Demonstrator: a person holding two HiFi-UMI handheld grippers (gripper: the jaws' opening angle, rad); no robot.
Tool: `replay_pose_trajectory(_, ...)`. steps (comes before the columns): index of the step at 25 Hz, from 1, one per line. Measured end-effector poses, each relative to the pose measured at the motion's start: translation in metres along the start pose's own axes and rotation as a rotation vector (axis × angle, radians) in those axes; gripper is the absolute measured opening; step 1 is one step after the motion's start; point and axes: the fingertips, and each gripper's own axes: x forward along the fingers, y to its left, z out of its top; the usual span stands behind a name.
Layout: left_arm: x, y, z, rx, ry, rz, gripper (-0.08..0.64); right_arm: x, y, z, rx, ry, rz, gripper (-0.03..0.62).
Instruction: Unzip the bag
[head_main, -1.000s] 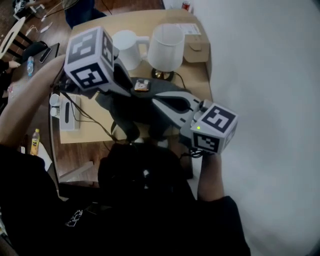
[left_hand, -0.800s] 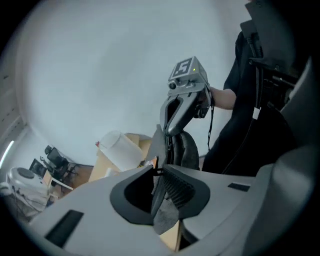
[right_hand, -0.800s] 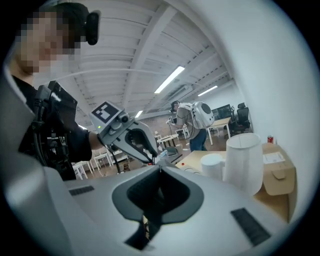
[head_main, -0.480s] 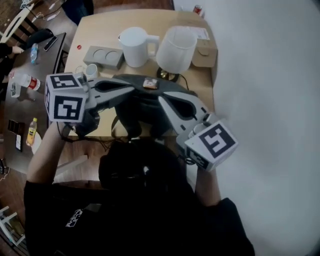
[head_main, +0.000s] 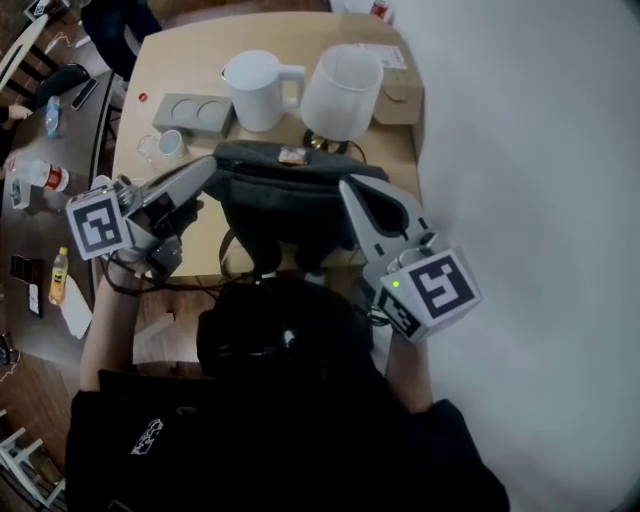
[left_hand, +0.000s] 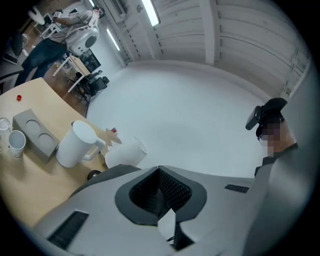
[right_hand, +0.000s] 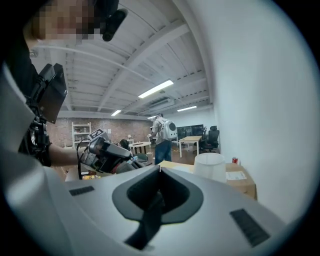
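Jaws of the right gripper clamp the strap of the bag as an anchor. Left gripper has its jaws pinched on a pale tab, likely the zipper pull.

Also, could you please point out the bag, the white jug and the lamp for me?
bag (head_main: 290, 203), head view, its dark top panel.
white jug (head_main: 250, 95), head view, its body.
lamp (head_main: 340, 92), head view, its white shade.
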Motion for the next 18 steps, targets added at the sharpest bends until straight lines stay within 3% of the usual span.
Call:
replay_pose_trajectory(6,-0.032,0.043,0.009,-0.131,-0.134,-0.01,0.003,-0.036,-0.064,-0.03,0.178,-0.026,-0.135,0.006)
replay_pose_trajectory(9,-0.049,0.077,0.003,-0.253,-0.23,-0.041,0.003,-0.053,-0.103,-0.066,0.329,-0.048,-0.195,0.006)
replay_pose_trajectory(12,-0.061,0.14,-0.027,-0.395,-0.319,-0.01,0.004,-0.056,-0.131,-0.118,0.443,-0.022,-0.233,0.009)
replay_pose_trajectory(15,-0.045,0.196,-0.075,-0.534,-0.337,0.019,0.005,-0.036,-0.144,-0.186,0.55,0.047,-0.237,0.008)
replay_pose_trajectory(18,-0.026,0.2,-0.1,-0.648,-0.377,-0.028,0.006,-0.019,-0.139,-0.22,0.669,0.042,-0.187,0.008)
